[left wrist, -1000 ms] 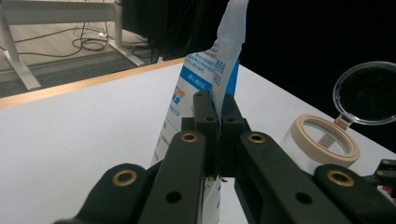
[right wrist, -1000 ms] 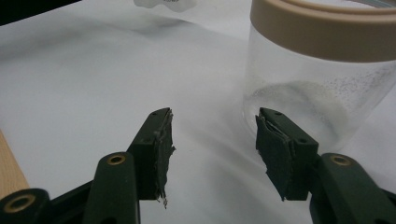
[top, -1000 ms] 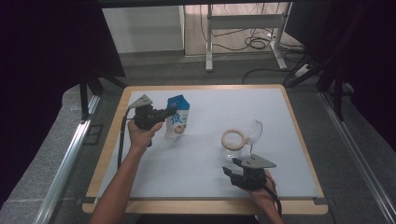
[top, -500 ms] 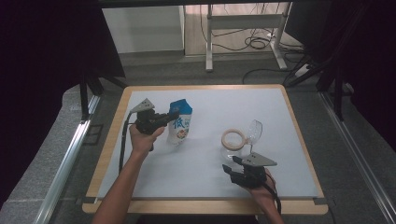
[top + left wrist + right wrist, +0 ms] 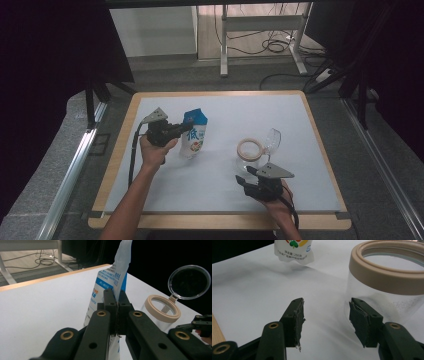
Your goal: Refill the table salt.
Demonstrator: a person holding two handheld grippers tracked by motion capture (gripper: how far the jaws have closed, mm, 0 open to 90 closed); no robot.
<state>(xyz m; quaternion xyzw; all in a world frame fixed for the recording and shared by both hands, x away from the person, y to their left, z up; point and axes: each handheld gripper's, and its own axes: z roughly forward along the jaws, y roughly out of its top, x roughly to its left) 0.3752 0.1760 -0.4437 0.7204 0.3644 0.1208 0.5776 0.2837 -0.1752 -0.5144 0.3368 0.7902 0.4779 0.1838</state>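
A blue and white carton (image 5: 194, 135) hangs tilted over the white mat, and my left gripper (image 5: 186, 127) is shut on its flat top seam. In the left gripper view the jaws (image 5: 117, 302) pinch that seam of the carton (image 5: 107, 277). The carton's bottom edge (image 5: 294, 250) floats above its shadow. A clear jar (image 5: 250, 150) with a beige rim stands at the right, its hinged clear lid (image 5: 272, 139) swung open. My right gripper (image 5: 245, 172) sits just in front of the jar, open, nothing between its pads. The jar (image 5: 387, 277) stands just beyond the right jaw (image 5: 325, 320).
A white mat covers the wooden-edged board (image 5: 220, 220). Dark curtains flank the table. A desk frame and cables lie on the floor beyond the far edge. The other hand's gripper (image 5: 202, 326) shows at the right, near the jar (image 5: 162, 308) and its lid (image 5: 188, 281).
The left gripper and the carton have shifted slightly toward the near side, and the carton now leans more. The right gripper has stayed in place.
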